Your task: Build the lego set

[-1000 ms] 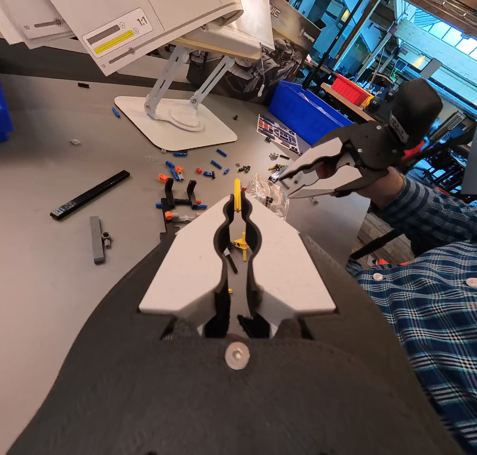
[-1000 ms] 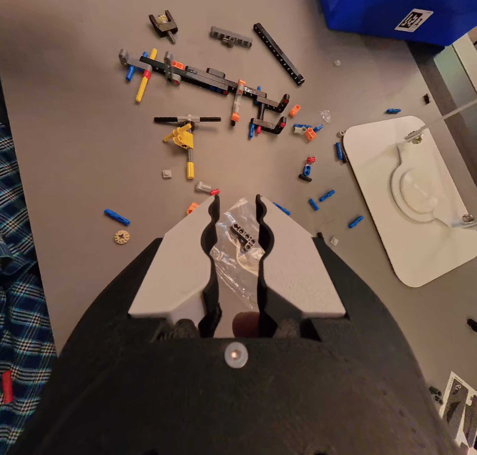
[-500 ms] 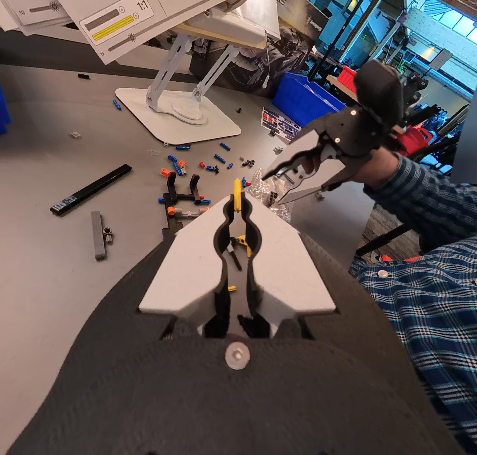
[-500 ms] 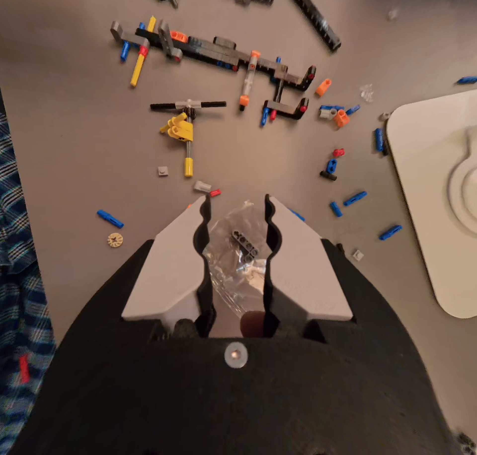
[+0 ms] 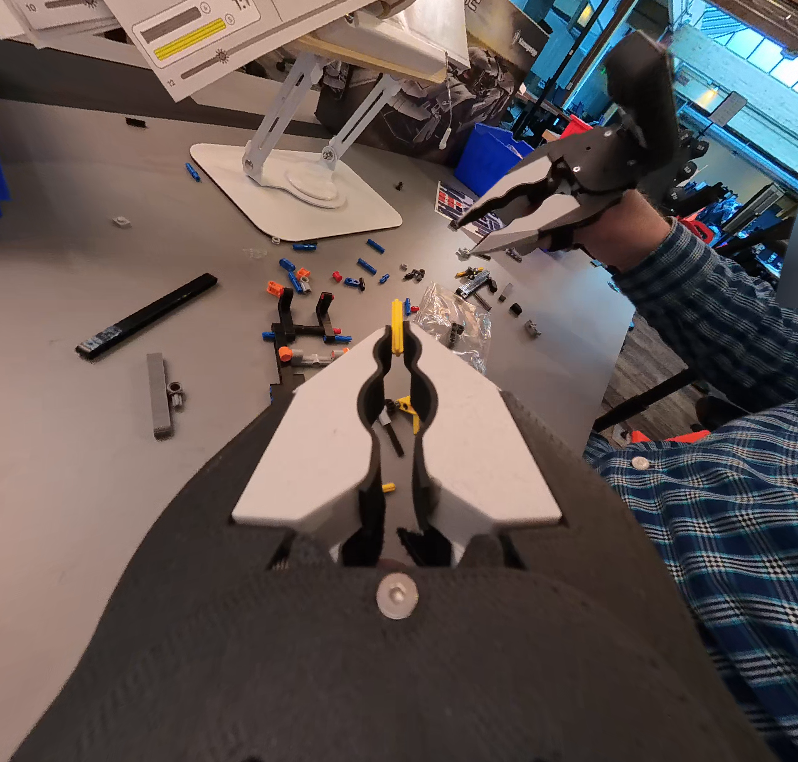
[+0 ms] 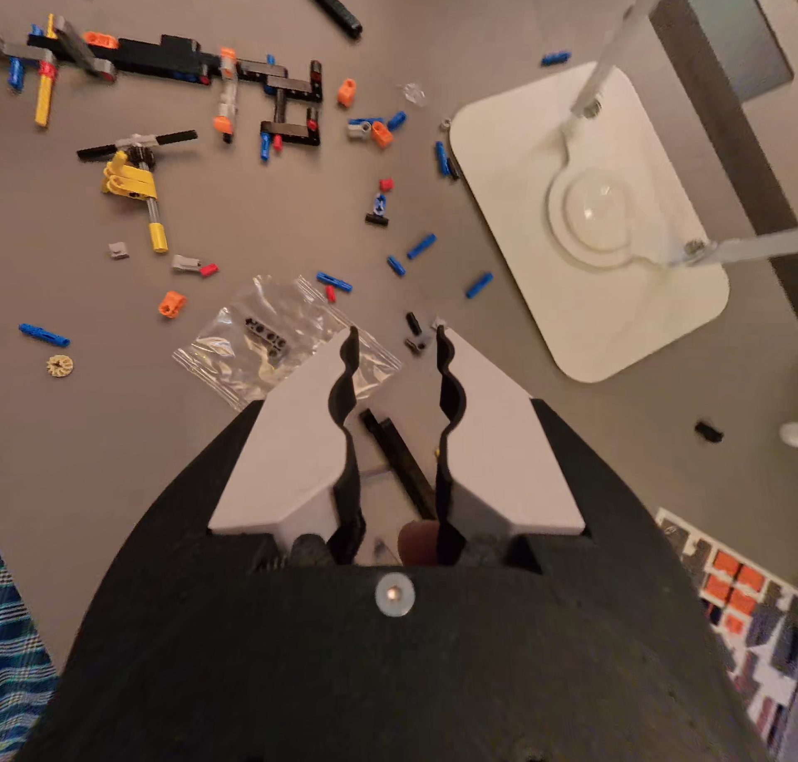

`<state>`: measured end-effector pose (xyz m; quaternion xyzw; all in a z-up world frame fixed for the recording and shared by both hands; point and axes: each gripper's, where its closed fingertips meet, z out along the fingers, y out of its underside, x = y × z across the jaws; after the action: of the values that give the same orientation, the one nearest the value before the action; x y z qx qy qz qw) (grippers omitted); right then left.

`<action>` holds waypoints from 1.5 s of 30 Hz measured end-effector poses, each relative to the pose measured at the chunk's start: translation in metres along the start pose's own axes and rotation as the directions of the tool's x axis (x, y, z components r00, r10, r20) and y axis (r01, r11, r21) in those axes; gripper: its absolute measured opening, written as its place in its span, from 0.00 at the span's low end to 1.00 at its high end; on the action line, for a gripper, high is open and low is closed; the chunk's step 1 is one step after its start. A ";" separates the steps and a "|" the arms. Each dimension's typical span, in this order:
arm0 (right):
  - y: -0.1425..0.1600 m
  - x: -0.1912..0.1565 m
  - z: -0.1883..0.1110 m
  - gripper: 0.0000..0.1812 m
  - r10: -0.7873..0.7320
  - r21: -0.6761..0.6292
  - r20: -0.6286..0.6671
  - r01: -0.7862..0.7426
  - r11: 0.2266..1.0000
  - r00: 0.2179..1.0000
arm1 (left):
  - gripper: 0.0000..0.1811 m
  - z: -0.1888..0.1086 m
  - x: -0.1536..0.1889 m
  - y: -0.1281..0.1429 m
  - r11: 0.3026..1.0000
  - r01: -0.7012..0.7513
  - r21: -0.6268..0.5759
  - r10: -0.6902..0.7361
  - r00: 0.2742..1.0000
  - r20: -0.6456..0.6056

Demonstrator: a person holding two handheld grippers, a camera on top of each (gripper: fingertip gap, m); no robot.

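My left gripper (image 5: 396,331) is shut on a short yellow axle (image 5: 396,326), which sticks up from its tips above the grey table (image 5: 86,460). Past it lie the black beam assembly (image 5: 302,322) and a clear plastic bag (image 5: 457,331) with a dark part inside. My right gripper (image 5: 462,238) hangs open and empty in the air at the right. In the right wrist view it (image 6: 396,333) hovers just right of the bag (image 6: 276,344). The long black assembly (image 6: 172,56) and a yellow sub-assembly (image 6: 129,175) lie at the upper left.
A white stand (image 5: 302,197) carries the instruction booklet (image 5: 194,15); its base also shows in the right wrist view (image 6: 583,223). Loose blue, orange and red pins (image 6: 419,246) are scattered about. A long black beam (image 5: 147,316), grey beam (image 5: 159,395), sticker sheet (image 6: 734,603) and blue bin (image 5: 488,162) are nearby. About 25 centimeters separates my left fingertips from my right. The left tips stand about 15 centimeters off the long black beam (image 5: 147,316).
My right gripper has lifted off the plastic bag, moved right toward the stand base and opened wider. My left gripper has kept still with the yellow axle.
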<state>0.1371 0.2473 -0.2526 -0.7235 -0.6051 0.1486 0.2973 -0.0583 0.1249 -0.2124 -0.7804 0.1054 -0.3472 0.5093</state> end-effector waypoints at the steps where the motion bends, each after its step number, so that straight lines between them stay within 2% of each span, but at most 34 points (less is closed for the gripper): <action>1: 0.004 0.003 0.000 0.19 0.019 0.000 0.004 -0.019 1.000 1.000 | 0.01 0.002 0.001 0.001 1.000 0.003 -0.002 -0.003 1.000 -0.005; 8: 0.039 0.029 -0.017 0.18 0.063 -0.044 -0.071 -0.066 0.997 0.995 | 0.01 0.005 -0.001 0.003 1.000 -0.015 -0.015 0.016 1.000 0.006; 15: 0.086 0.052 -0.070 0.18 0.220 -0.008 -0.142 -0.224 0.975 0.965 | 0.01 0.015 -0.003 0.006 0.999 0.040 -0.008 -0.040 0.999 -0.028; 19: 0.118 0.044 -0.084 0.18 0.249 -0.026 -0.142 -0.255 0.967 0.958 | 0.01 0.020 0.000 0.009 0.999 0.027 -0.022 -0.027 0.999 -0.029; 24: 0.139 0.030 -0.077 0.16 0.264 -0.047 -0.110 -0.270 0.962 0.958 | 0.01 0.026 0.006 0.013 0.999 -0.003 -0.046 0.001 0.999 -0.032; 36: 0.133 0.002 -0.050 0.16 0.172 -0.063 -0.029 -0.174 0.983 0.985 | 0.01 0.031 0.010 0.018 0.997 -0.042 -0.070 0.041 0.999 -0.020; 45: 0.141 0.031 -0.066 0.17 0.267 -0.011 -0.137 -0.271 0.962 0.954 | 0.01 0.028 0.011 0.017 0.996 -0.058 -0.072 0.056 0.998 -0.021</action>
<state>0.2935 0.2479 -0.2826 -0.8118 -0.4815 0.1297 0.3038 -0.0284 0.1316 -0.2295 -0.7917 0.1448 -0.3358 0.4894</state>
